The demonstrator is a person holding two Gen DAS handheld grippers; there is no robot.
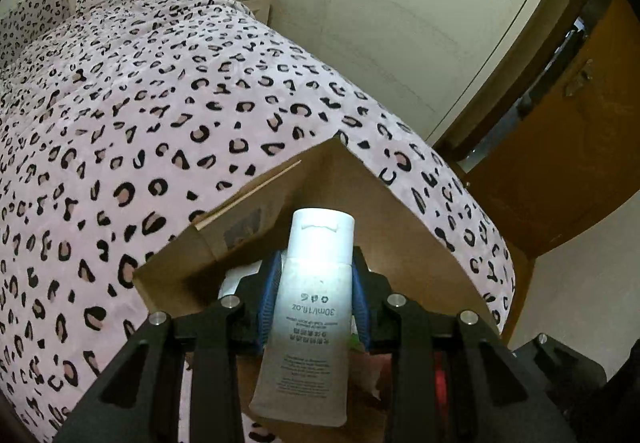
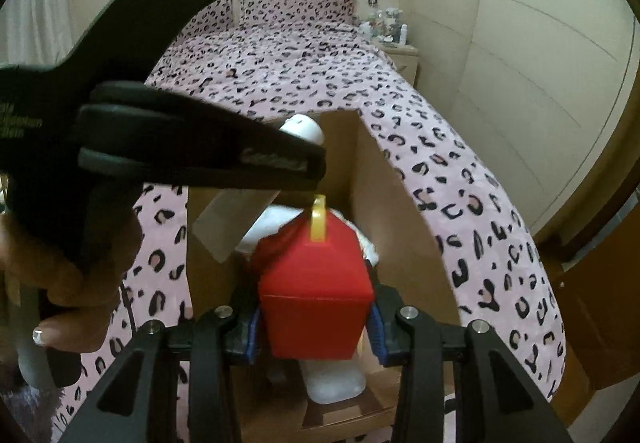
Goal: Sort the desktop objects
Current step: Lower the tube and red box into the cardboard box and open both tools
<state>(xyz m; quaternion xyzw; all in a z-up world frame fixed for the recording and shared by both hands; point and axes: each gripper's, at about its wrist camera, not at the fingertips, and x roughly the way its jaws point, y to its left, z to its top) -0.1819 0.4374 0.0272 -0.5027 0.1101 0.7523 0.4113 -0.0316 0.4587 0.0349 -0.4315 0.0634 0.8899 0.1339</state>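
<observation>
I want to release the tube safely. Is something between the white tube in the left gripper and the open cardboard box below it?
Nothing visible blocks it. The white tube hangs over the open cardboard box, clamped in the left gripper.

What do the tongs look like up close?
Both tongs, the left tongs and right tongs, have black angular arms with silver round bolts and blue ribbed pads. The hand has a white-tipped fingernail.
</observation>
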